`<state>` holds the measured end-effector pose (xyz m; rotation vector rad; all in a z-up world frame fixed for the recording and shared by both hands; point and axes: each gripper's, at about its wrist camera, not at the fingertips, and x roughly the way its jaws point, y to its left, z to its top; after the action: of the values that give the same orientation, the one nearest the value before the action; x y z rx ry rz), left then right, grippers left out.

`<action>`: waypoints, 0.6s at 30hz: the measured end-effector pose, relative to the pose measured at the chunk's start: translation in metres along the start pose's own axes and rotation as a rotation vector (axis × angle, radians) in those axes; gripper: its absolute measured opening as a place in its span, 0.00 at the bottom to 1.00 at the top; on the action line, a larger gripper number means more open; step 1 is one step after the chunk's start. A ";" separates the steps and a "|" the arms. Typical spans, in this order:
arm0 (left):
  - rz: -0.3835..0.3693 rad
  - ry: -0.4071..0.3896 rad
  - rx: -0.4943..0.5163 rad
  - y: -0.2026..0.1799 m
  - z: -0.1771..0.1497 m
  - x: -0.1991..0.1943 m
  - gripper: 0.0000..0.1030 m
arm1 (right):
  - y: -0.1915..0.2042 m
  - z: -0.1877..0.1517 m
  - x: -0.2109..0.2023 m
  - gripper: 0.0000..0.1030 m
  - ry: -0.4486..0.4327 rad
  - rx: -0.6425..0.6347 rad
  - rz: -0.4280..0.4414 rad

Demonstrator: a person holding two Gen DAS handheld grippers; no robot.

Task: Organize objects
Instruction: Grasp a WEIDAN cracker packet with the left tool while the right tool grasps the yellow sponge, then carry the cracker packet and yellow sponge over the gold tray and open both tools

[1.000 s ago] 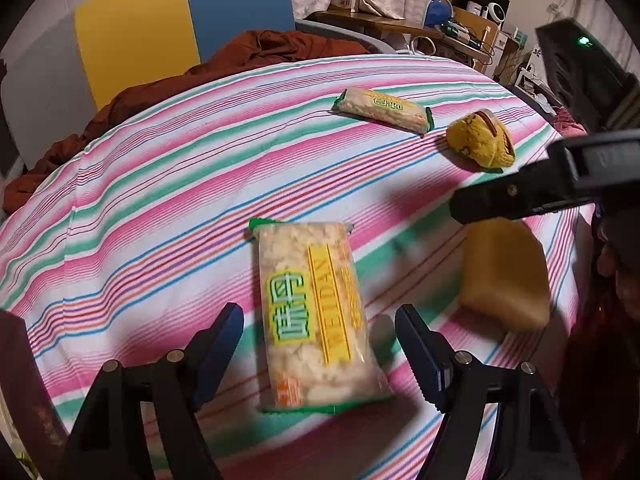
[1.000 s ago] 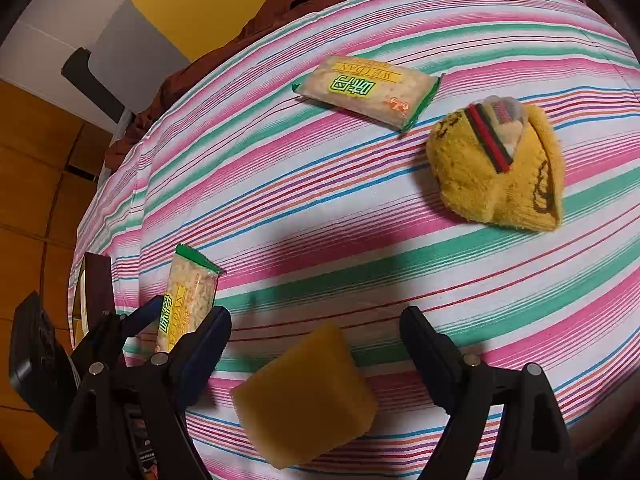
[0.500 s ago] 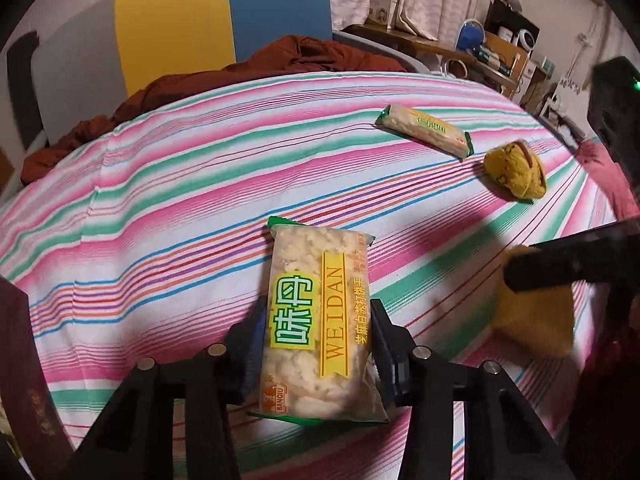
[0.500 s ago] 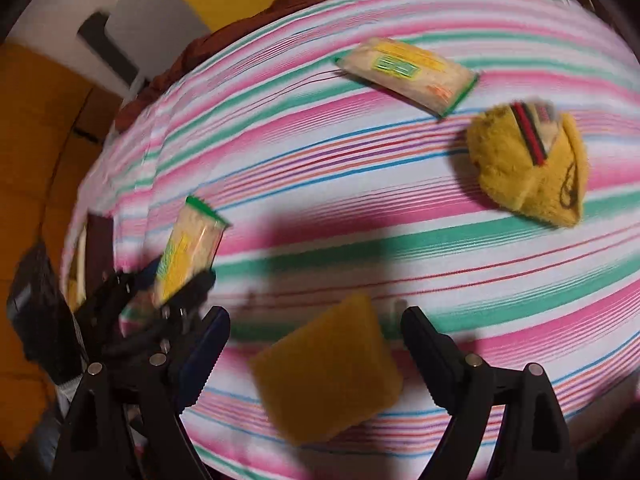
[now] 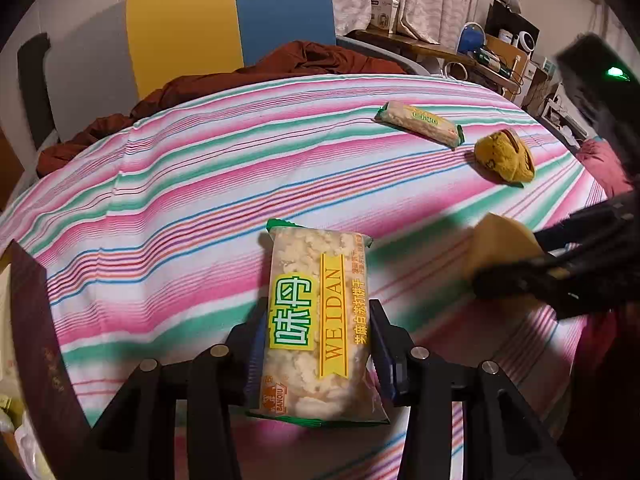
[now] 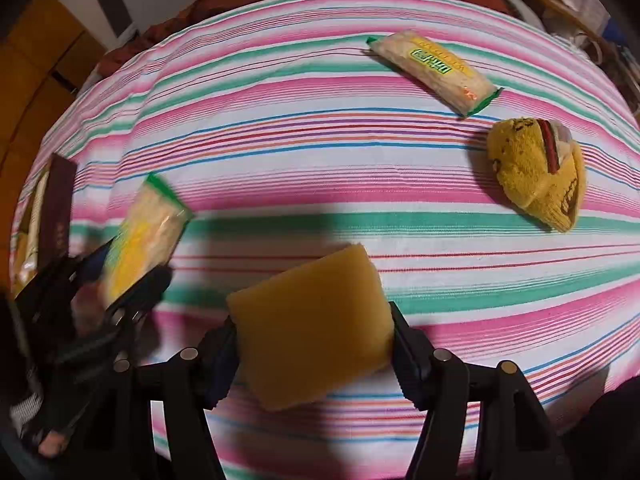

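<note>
A clear packet of crackers point(image 5: 316, 320) with a yellow and green label sits between the jaws of my left gripper point(image 5: 318, 322), which is shut on its lower half. In the right wrist view the same packet point(image 6: 148, 232) is blurred in that gripper point(image 6: 132, 276). My right gripper point(image 6: 314, 340) is closing its jaws on a yellow sponge point(image 6: 308, 332), and both pads touch its sides. The left wrist view shows that sponge point(image 5: 496, 240) at the right, with the right gripper's fingers point(image 5: 520, 276) over it. Both grippers are above the striped tablecloth point(image 6: 280, 128).
A second cracker packet point(image 6: 434, 70) and a rolled yellow sock point(image 6: 536, 176) lie at the far right of the cloth. A dark red booklet point(image 5: 36, 344) stands at the left edge. A rust-brown cloth point(image 5: 280, 64) lies bunched along the far edge.
My left jaws have closed on the cracker packet. My right jaws have narrowed from wide open until they touch the sponge, and that gripper has rolled a little.
</note>
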<state>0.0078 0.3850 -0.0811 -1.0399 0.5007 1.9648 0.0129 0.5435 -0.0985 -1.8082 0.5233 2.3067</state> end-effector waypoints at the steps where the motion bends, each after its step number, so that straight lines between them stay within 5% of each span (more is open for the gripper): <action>1: -0.003 -0.003 -0.009 0.001 -0.002 -0.003 0.45 | 0.001 -0.001 0.000 0.64 -0.015 0.004 -0.006; 10: -0.043 -0.104 -0.085 0.010 -0.013 -0.058 0.45 | 0.004 0.002 -0.003 0.63 -0.087 -0.035 0.000; 18: -0.004 -0.211 -0.191 0.050 -0.028 -0.122 0.45 | 0.015 -0.001 -0.014 0.63 -0.159 -0.103 0.002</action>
<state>0.0175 0.2779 0.0002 -0.9326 0.1982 2.1208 0.0126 0.5307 -0.0826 -1.6474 0.3886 2.4938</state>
